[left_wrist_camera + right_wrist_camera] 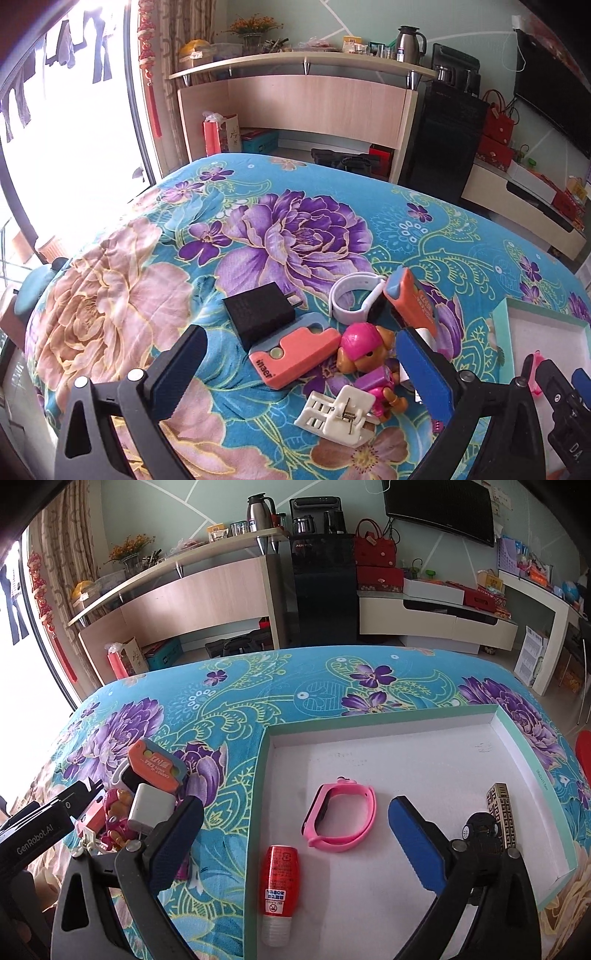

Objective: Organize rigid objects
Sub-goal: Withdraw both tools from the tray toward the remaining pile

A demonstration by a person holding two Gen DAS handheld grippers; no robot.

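On the flowered cloth (229,716) that covers the desk, a shallow mint-edged box (517,734) with a white floor lies open at the right. Inside it are a pink watch band (341,821) near the middle, a red tube with a clear cap (277,882) lying just inside the near left wall, and a gold-and-black patterned case (502,812) by the right wall, its lower end covered by the right claw's frame. The right claw (295,834) hangs over the box with its jaws spread wide and nothing between the pads; the pink band lies in the gap below them, apart from both. Left of the box a loose heap lies on the cloth: a black charger (258,314), a salmon folding cutter (291,354), a white watch (354,299), an orange cutter (413,299) tilted on edge, a toy pup in a pink cap (365,350), a white clip (340,413) and a white adapter (151,806). The left claw (306,354) stands open above this heap, gripping nothing. Its right finger (424,369) hides part of the heap, and only a corner of the box shows in the left wrist view.
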